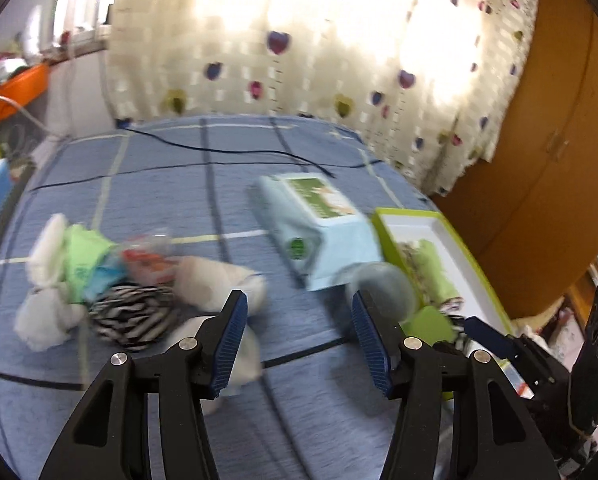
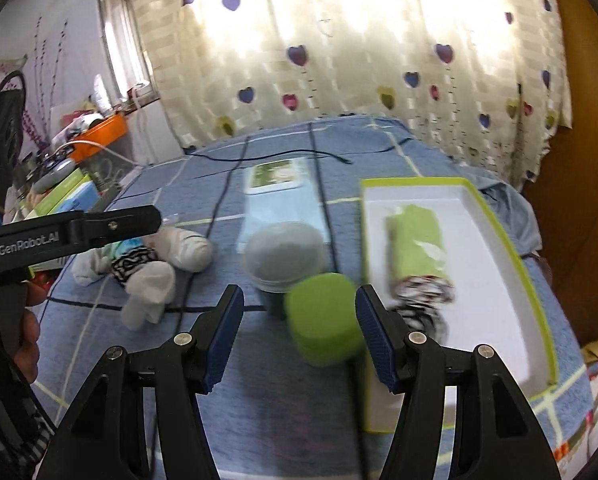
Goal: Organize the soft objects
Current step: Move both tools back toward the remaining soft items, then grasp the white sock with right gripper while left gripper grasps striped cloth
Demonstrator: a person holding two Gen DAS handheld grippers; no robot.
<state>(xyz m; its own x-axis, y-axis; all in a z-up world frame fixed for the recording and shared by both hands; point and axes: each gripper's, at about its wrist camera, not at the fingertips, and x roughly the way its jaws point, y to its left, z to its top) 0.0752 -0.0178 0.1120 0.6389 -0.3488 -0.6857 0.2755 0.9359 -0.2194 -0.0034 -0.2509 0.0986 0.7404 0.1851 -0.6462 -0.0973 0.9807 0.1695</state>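
Both of my grippers hang open and empty over the blue bedspread point(image 2: 283, 420), the left gripper point(image 1: 299, 340) roughly half spread and the right gripper point(image 2: 299, 336) wider. Left of my left jaws, close by, lies the pile of soft toys and socks point(image 1: 135, 288), its long axis running crosswise, so my left hand is nearer. One rolled green cloth point(image 2: 415, 244) already lies lengthwise in the white tray point(image 2: 495, 292), beside my right jaws.

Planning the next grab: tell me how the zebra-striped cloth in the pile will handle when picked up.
The zebra-striped cloth lies crumpled, so it is likely floppy and will drape. It looks thin, probably light. It touches the white socks, which may drag along.
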